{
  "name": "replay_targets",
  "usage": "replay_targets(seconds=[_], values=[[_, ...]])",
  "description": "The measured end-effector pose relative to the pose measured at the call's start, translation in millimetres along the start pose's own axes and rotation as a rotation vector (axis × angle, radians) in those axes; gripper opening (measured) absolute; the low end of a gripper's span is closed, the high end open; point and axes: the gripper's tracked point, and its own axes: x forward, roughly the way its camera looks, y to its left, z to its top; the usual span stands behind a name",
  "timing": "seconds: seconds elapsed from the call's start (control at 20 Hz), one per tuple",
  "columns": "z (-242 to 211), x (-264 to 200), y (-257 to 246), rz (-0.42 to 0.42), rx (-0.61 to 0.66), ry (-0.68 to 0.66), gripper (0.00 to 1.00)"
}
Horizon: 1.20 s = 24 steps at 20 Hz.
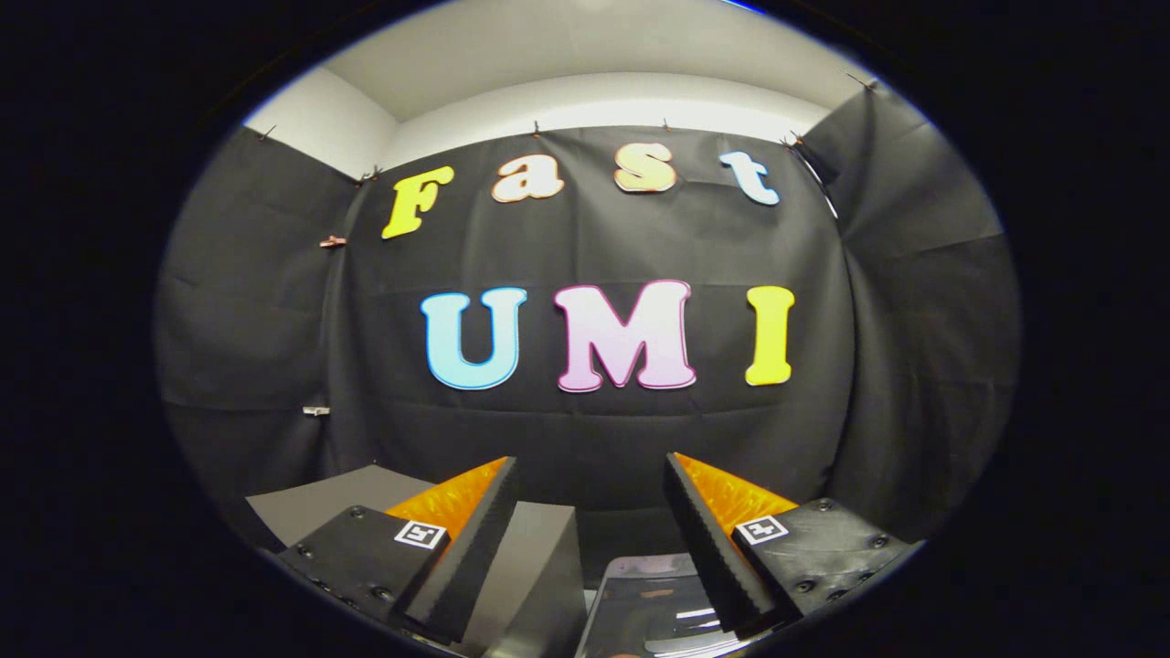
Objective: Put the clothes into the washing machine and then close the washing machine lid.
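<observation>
My hand-held gripper (590,539) has its 2 fingers spread wide, holding nothing. The washing machine lid (654,608), glossy, lies low between and beneath them; I judge descent necessary.

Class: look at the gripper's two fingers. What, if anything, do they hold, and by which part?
Nothing is held. The gripper is open, its fingers spread apart with only empty space between them.

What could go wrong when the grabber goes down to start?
The gripper is open, holding nothing, and aimed at the black cloth wall, so it may descend half blind. A glossy dark surface sits just below the fingers; coming down fast could knock it. A grey box beside it might also get bumped.
</observation>
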Motion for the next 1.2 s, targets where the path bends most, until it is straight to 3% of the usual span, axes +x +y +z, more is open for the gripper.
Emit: replay_targets(seconds=[0.55,1.2], values=[[1,10,17,0.014,0.017,0.03,1.0],[12,13,0,-0.046,0.029,0.015,0.99]])
